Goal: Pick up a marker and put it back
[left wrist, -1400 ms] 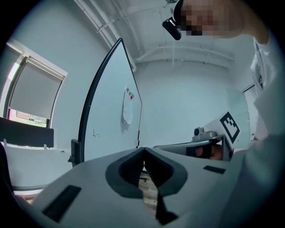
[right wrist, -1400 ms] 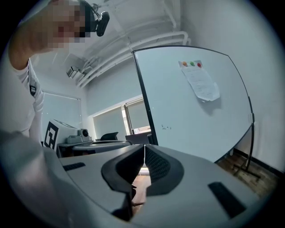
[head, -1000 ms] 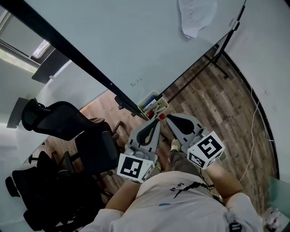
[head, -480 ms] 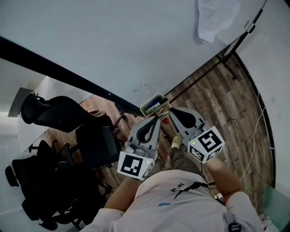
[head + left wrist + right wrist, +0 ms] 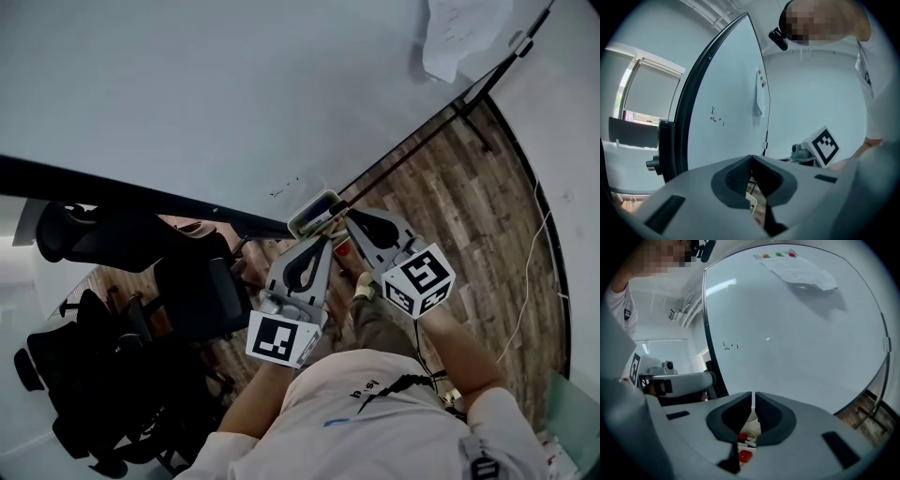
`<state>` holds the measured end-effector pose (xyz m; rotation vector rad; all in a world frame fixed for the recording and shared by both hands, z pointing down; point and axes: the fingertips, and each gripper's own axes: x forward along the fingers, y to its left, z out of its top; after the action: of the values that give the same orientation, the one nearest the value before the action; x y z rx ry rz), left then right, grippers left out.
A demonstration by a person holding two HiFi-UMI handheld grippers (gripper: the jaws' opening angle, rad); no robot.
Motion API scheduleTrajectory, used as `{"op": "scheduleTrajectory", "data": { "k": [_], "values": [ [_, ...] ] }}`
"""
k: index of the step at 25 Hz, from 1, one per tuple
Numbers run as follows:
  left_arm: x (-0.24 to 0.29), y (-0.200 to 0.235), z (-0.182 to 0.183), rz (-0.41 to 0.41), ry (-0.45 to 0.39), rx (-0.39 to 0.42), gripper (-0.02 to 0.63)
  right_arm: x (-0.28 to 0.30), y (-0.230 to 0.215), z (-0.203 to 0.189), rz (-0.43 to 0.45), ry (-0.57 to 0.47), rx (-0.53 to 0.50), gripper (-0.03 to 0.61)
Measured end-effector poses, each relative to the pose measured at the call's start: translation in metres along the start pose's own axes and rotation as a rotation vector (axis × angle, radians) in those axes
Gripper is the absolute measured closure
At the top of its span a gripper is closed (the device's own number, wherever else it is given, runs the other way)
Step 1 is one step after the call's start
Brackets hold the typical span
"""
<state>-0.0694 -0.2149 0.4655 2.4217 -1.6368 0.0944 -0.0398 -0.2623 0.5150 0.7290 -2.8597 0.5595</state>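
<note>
Two grippers hover by the whiteboard [image 5: 234,103] tray [image 5: 314,214]: left gripper [image 5: 751,159] and right gripper [image 5: 753,397] both have fingers pinched nearly together, holding nothing. A red-capped marker [image 5: 742,436] lies in the tray below. Risk: going in with fingers this narrow would nudge it aside or off.

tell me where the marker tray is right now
In the head view the marker tray sits at the whiteboard's lower edge near centre frame, just ahead of the left gripper and right gripper.
</note>
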Motion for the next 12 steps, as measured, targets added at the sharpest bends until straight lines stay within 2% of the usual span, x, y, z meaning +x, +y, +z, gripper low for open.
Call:
{"op": "scheduleTrajectory", "data": {
  "k": [5,8,12],
  "values": [
    [0.001,0.001,-0.003,0.005,0.018,0.004,0.601,0.011,-0.015,-0.015,-0.002,0.036,0.013,0.556],
    [-0.001,0.002,-0.005,0.007,0.028,0.007,0.601,0.019,-0.023,-0.028,0.006,0.076,0.036,0.478],
    [-0.001,0.002,0.000,0.013,0.009,-0.004,0.601,0.031,-0.031,-0.042,0.015,0.120,0.067,0.471]
  ]
}}
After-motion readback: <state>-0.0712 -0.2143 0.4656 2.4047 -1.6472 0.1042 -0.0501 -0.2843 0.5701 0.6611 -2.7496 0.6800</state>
